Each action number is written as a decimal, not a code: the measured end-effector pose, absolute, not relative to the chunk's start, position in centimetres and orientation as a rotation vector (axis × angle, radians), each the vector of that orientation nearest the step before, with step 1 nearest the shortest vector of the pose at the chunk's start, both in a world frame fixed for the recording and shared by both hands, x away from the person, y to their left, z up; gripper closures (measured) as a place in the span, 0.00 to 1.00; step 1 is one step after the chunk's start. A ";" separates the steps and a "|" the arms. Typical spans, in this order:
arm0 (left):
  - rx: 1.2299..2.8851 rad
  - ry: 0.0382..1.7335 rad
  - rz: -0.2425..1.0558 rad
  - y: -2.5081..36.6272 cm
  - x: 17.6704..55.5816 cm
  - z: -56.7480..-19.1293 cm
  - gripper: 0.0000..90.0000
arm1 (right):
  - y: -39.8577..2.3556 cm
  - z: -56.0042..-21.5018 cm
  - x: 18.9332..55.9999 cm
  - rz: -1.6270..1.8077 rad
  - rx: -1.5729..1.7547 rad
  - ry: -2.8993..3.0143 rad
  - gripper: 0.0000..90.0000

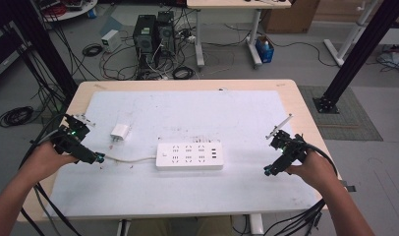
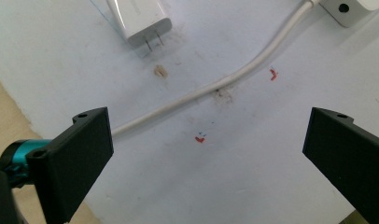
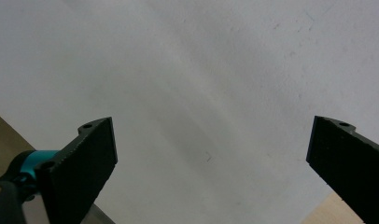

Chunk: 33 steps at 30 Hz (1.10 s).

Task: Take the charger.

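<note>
High view: power strip (image 1: pixel 189 156) lies mid-table on the white sheet (image 1: pixel 187 113), its cord (image 1: pixel 131 159) running left toward the left tongs (image 1: pixel 98 158). Charger (image 1: pixel 120 131) sits just far-left of the strip, apart from it. Right tongs (image 1: pixel 269 170) hover at the right edge, well apart from the strip.

Left gripper view: jaws spread wide, nothing between them; cord (image 2: pixel 215 88) crosses ahead, charger (image 2: pixel 140 21) beyond it.

Right gripper view: jaws spread wide over bare sheet (image 3: pixel 201 84), holding nothing.

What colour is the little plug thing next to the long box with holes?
White. The charger plug is plain white with two metal prongs, clearest in the left gripper view.
</note>
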<state>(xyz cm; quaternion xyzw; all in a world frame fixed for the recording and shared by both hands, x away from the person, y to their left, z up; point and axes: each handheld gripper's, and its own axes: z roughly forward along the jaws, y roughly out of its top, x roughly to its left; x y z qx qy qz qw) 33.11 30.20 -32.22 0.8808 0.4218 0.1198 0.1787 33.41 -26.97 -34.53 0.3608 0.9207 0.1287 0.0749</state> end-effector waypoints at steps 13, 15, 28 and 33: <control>2.359 1.308 0.348 30.5 34.3 -31.8 0.02 | -26.9 -34.5 33.7 0.403 1.102 2.732 0.01; 2.360 1.304 0.364 30.3 34.6 -31.7 0.02 | -26.7 -34.5 33.7 0.408 1.108 2.723 0.01; 2.216 1.465 0.444 29.6 38.5 -33.5 0.02 | -26.7 -34.2 33.3 0.431 1.120 2.678 0.01; 2.202 1.511 0.447 29.2 40.3 -34.8 0.02 | -26.7 -34.3 33.8 0.432 1.122 2.681 0.01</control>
